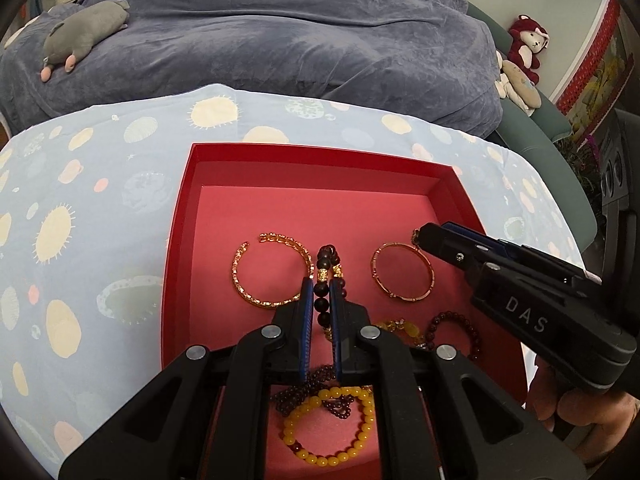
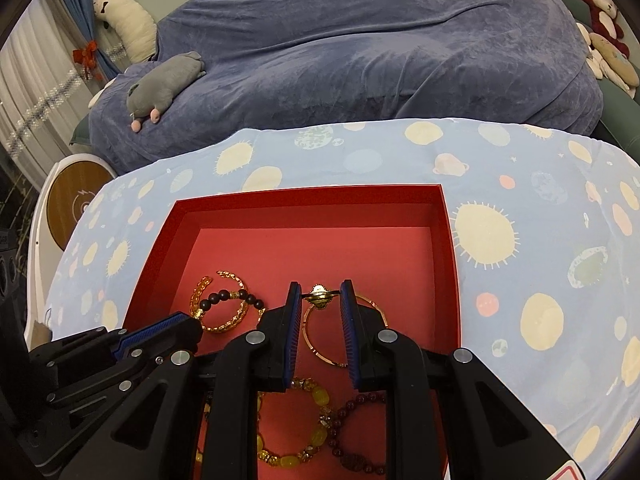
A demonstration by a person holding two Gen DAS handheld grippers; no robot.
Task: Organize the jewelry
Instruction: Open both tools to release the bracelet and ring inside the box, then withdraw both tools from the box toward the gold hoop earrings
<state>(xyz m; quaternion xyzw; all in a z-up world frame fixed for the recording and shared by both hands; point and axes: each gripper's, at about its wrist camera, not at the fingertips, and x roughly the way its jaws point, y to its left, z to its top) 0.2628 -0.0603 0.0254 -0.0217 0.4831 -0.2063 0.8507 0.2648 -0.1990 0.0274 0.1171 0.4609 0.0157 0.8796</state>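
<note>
Grippers both loaded over the red box (image 1: 456, 184): your left gripper (image 1: 322, 294) clamps the dark bead bracelet (image 1: 325, 280), your right gripper (image 2: 320, 300) pinches a small gold ring (image 2: 319, 295) above the gold bangle (image 2: 320, 344), so set each down on bare box floor.

A pale blue cloth (image 2: 520, 168) printed with cream suns and planets covers the surface across the middle of the frame. Behind it, filling the top, lies a dusky blue blanket (image 2: 360, 40) with a grey plush (image 2: 164, 80) on its left. White curtains (image 2: 28, 92) hang at upper left; a red plush (image 2: 604, 12) sits upper right.
</note>
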